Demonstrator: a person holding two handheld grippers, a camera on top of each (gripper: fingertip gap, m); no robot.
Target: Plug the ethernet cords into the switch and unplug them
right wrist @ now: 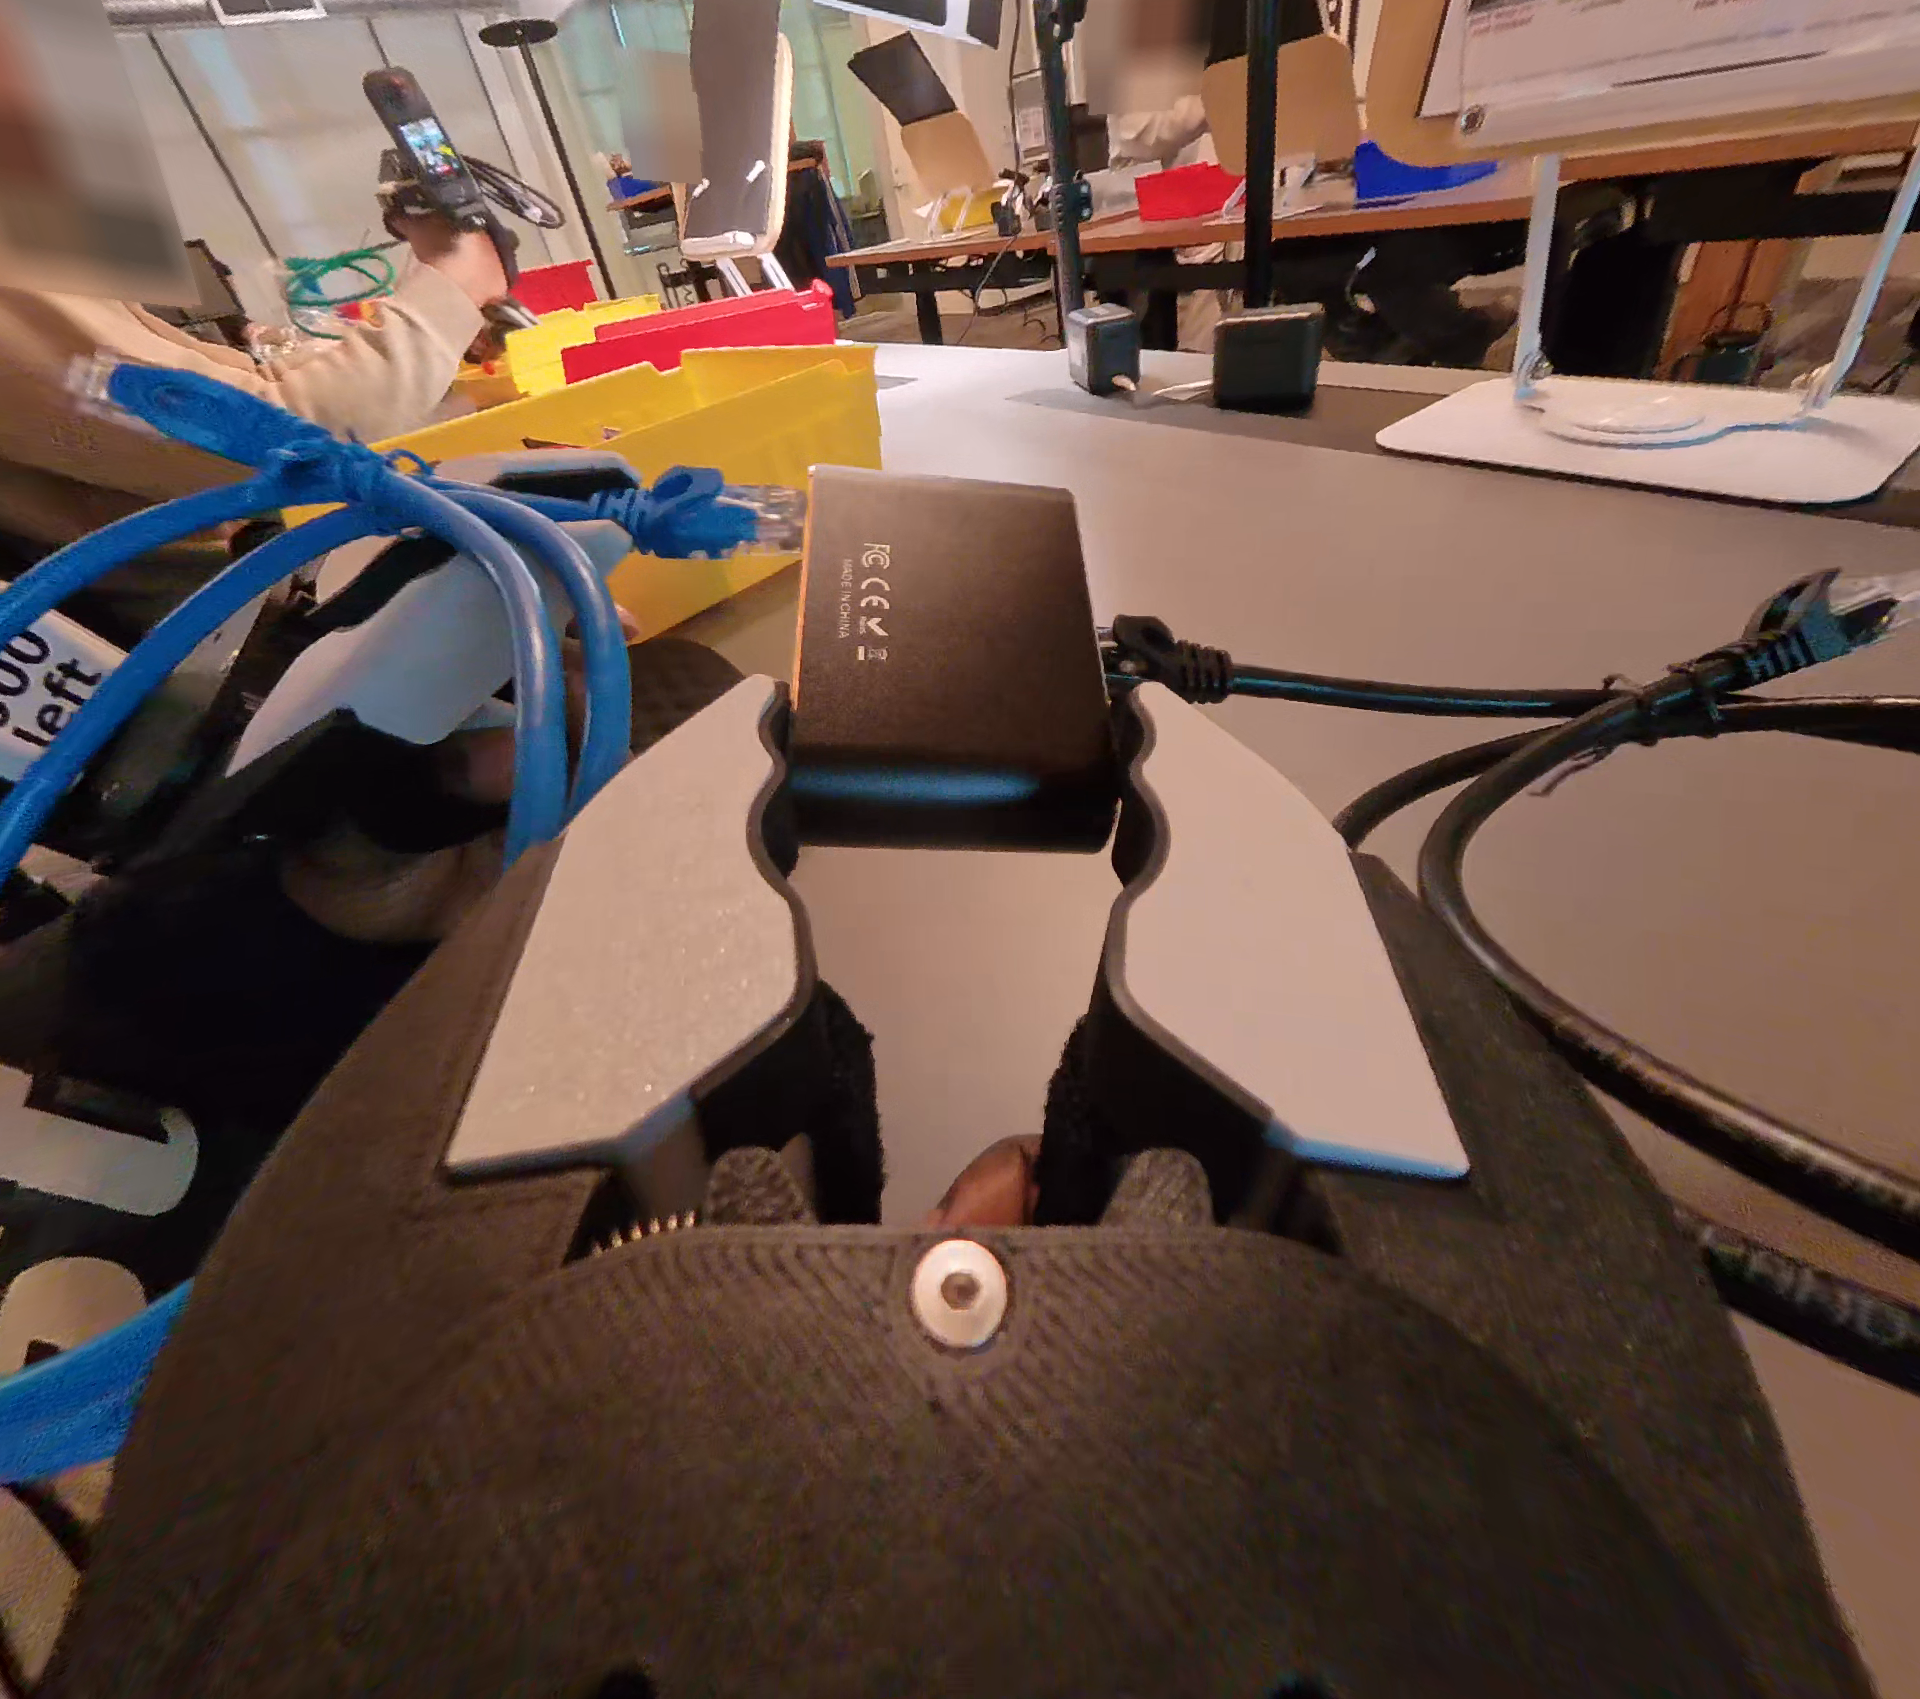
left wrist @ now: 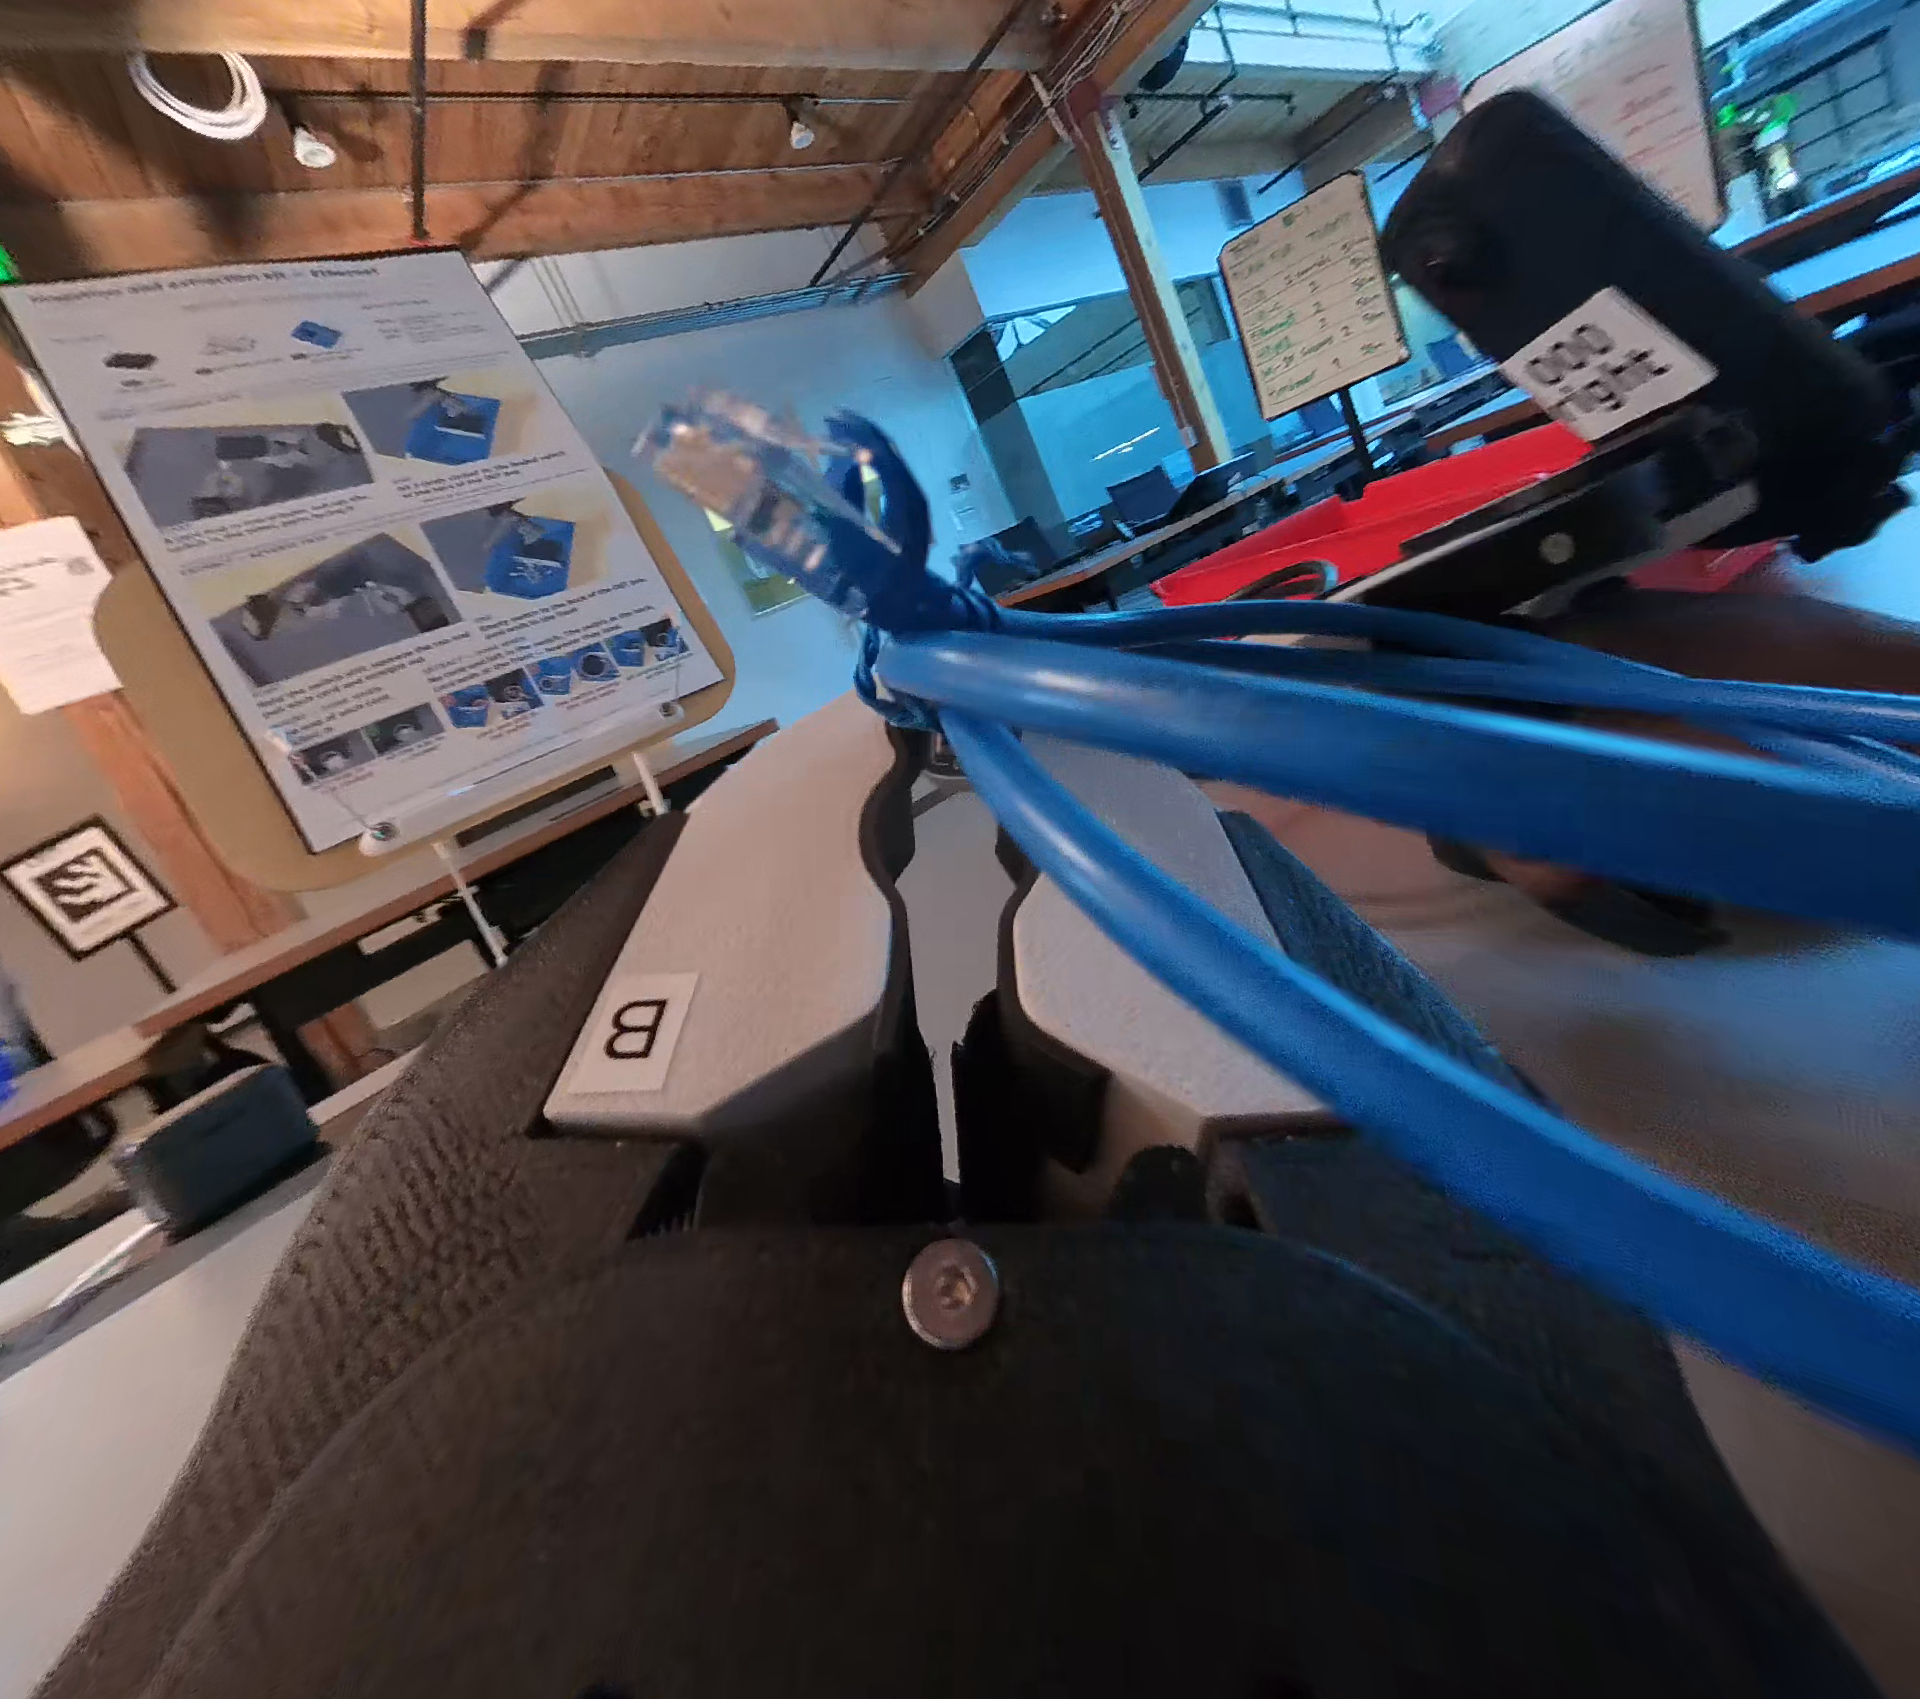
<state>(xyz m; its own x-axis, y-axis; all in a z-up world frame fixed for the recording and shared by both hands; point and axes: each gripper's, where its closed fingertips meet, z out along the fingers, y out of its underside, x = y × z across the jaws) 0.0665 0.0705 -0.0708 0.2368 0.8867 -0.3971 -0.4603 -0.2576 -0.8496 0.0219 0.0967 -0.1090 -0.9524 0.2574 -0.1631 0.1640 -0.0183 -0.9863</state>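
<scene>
My right gripper (right wrist: 945, 719) is shut on a black switch (right wrist: 940, 610) and holds it just above the grey table (right wrist: 1403, 589). A black ethernet cord (right wrist: 1351, 695) is plugged into the switch's right side; its other plug (right wrist: 1844, 610) lies free at the right. My left gripper (right wrist: 613, 506) is shut on a bundled blue ethernet cord (right wrist: 540, 610). The cord's held plug (right wrist: 743, 519) points at the switch's left side, almost touching it. In the left wrist view the left gripper (left wrist: 935, 756) has the blue bundle (left wrist: 1351, 745) draped over it, and the cord's free plug (left wrist: 769, 506) sticks up.
Yellow bins (right wrist: 748, 423) and red bins (right wrist: 717, 324) stand behind the left gripper. An instruction board (left wrist: 343, 527) on a white base (right wrist: 1662, 444) stands at the far right of the table. Two black stand bases (right wrist: 1262, 356) sit at the table's back. A person's arm (right wrist: 395, 361) works at the left.
</scene>
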